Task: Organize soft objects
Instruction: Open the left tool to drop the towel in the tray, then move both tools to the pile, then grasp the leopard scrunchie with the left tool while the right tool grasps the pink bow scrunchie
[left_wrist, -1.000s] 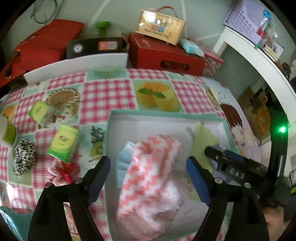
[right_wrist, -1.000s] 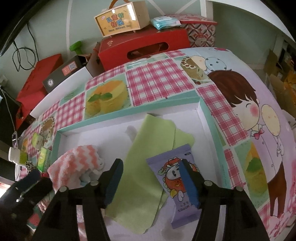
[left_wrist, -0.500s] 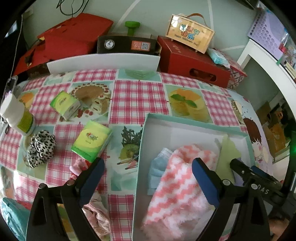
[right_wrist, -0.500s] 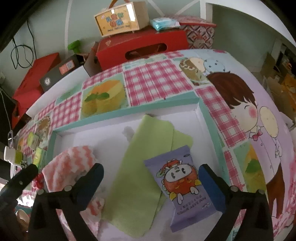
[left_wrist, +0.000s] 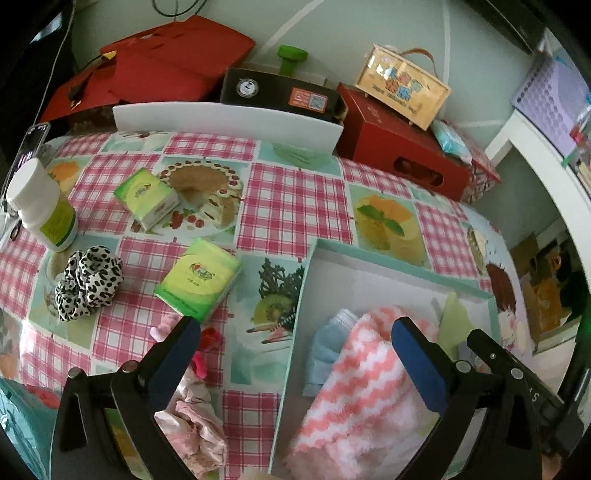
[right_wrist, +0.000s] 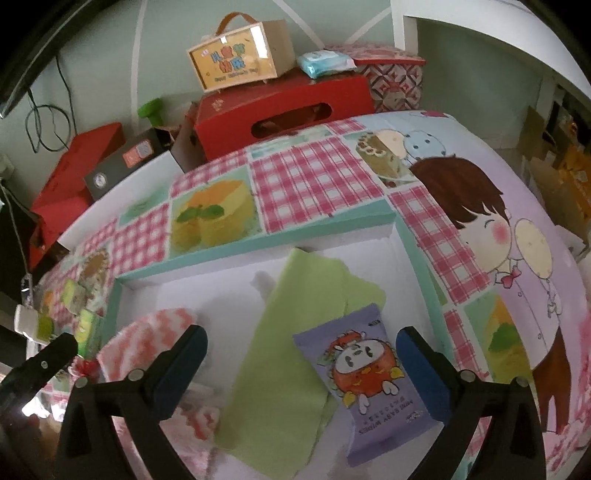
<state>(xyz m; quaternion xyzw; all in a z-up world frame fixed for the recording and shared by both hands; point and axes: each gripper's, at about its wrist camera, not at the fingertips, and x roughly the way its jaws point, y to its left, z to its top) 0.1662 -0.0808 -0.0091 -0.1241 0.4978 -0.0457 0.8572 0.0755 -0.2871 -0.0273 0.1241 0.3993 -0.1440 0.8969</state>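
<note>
A white box with a teal rim (left_wrist: 310, 258) sits on the checked tablecloth. Inside lie a pink-and-white zigzag towel (left_wrist: 354, 387), a blue cloth (left_wrist: 325, 350), a green cloth (right_wrist: 295, 350) and a purple wipes pack (right_wrist: 369, 376). My left gripper (left_wrist: 295, 325) hovers over the box's left rim, jaws opening, nothing between the pads. My right gripper (right_wrist: 301, 332) stands open above the green cloth and wipes pack, touching neither. Left of the box lie a leopard scrunchie (left_wrist: 88, 282), two green tissue packs (left_wrist: 197, 282) (left_wrist: 146, 197) and a crumpled pink cloth (left_wrist: 192, 417).
A white bottle (left_wrist: 40, 206) stands at the table's left edge. Red boxes (left_wrist: 399, 151), a black box (left_wrist: 280, 92) and a small tan case (left_wrist: 402, 92) line the back beyond a white board (left_wrist: 225, 122). The table's right edge drops off near a white shelf (left_wrist: 546, 177).
My left gripper drew away from the zigzag towel toward the left and its jaws widened. My right gripper's jaws spread apart from the wipes pack, which lies in the box.
</note>
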